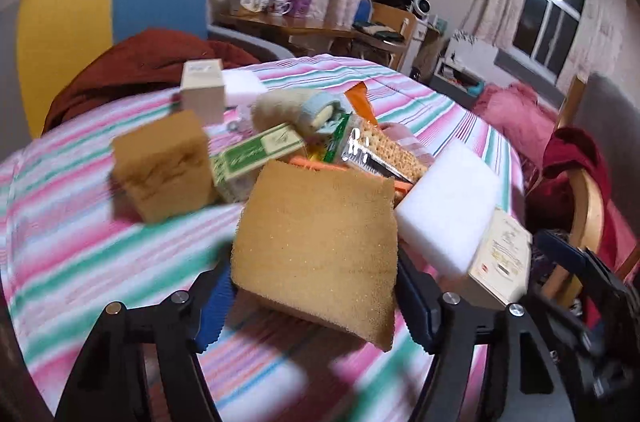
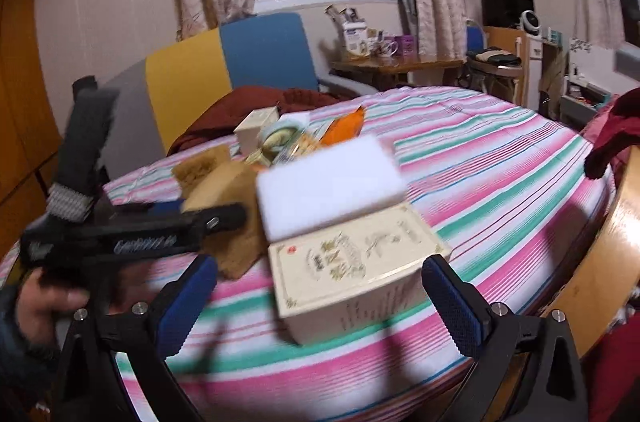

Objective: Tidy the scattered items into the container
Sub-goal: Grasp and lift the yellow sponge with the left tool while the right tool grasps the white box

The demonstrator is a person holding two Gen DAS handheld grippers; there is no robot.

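My left gripper (image 1: pixel 316 298) is shut on a flat tan sponge (image 1: pixel 316 242) and holds it above the striped table, just in front of the pile. The pile holds a green box (image 1: pixel 256 154), a cracker packet (image 1: pixel 384 150), an orange wrapper (image 1: pixel 360 100) and a rolled cloth (image 1: pixel 320 112); the container itself is hidden under them. A thick tan sponge block (image 1: pixel 164 166) lies left of the pile. A white foam block (image 1: pixel 448 198) (image 2: pixel 328 178) and a cream box (image 1: pixel 500 258) (image 2: pixel 352 262) lie to the right. My right gripper (image 2: pixel 320 298) is open around the near end of the cream box.
A small cream box (image 1: pixel 202 90) stands behind the pile. The round table has a striped cloth (image 2: pixel 500 174). A yellow and blue chair (image 2: pixel 224 70) with a dark red blanket stands behind it. A wooden chair (image 2: pixel 600 254) is at the right edge.
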